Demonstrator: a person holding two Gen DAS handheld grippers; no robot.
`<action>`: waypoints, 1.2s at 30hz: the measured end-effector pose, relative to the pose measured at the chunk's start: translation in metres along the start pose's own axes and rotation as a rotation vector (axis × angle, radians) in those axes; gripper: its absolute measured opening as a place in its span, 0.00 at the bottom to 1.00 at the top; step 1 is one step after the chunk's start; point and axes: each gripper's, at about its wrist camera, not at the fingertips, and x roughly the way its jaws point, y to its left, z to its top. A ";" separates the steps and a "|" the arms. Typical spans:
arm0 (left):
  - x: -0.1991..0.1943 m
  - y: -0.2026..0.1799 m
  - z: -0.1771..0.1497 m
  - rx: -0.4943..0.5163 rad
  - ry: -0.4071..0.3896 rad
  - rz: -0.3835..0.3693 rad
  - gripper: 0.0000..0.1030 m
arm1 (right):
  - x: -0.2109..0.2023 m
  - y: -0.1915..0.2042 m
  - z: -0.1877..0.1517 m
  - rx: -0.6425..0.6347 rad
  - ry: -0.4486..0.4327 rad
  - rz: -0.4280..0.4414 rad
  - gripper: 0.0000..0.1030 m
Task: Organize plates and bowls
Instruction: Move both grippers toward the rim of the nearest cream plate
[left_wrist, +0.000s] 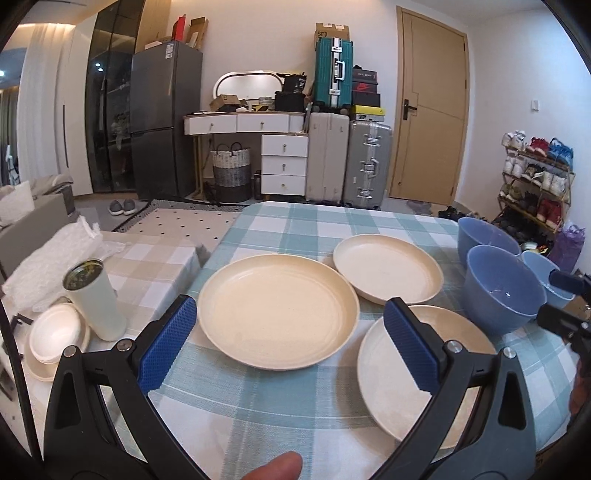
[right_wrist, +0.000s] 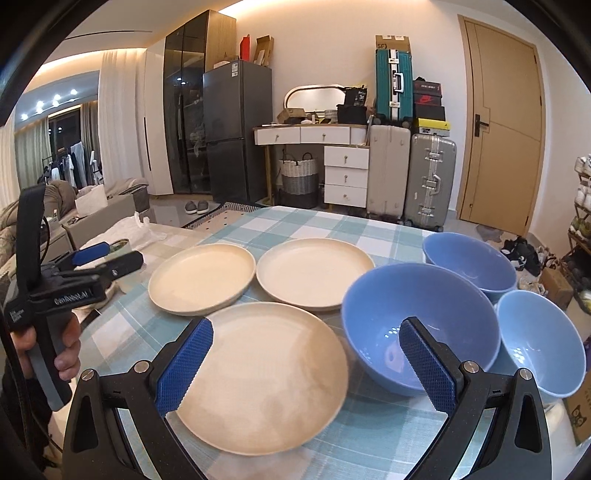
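Three cream plates lie flat and apart on the checked tablecloth (left_wrist: 280, 221): a left plate (left_wrist: 277, 311) (right_wrist: 201, 277), a far plate (left_wrist: 388, 272) (right_wrist: 316, 272), and a near plate (left_wrist: 406, 384) (right_wrist: 266, 373). Three blue bowls stand at the right: a large one (left_wrist: 502, 290) (right_wrist: 417, 325), a far one (left_wrist: 485, 234) (right_wrist: 469, 262), and a light blue one (left_wrist: 546, 277) (right_wrist: 541, 343). My left gripper (left_wrist: 291, 341) is open and empty, hovering over the near edge of the left plate. My right gripper (right_wrist: 306, 363) is open and empty above the near plate and large bowl.
A white tumbler (left_wrist: 94, 299) and stacked white bowls (left_wrist: 57, 334) sit on a side surface at the left, with crumpled plastic wrap (left_wrist: 51, 254). Suitcases (left_wrist: 349, 162), drawers and a door stand behind the table. A shoe rack (left_wrist: 535, 177) is at the right.
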 end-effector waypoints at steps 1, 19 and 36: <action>0.001 0.002 0.002 0.001 0.007 0.006 0.98 | 0.001 0.002 0.004 0.001 0.003 0.010 1.00; 0.037 0.034 0.017 -0.081 0.172 0.064 0.98 | 0.031 0.039 0.075 0.000 0.061 0.088 1.00; 0.082 0.064 0.027 -0.132 0.254 0.105 0.98 | 0.099 0.058 0.096 0.024 0.161 0.099 1.00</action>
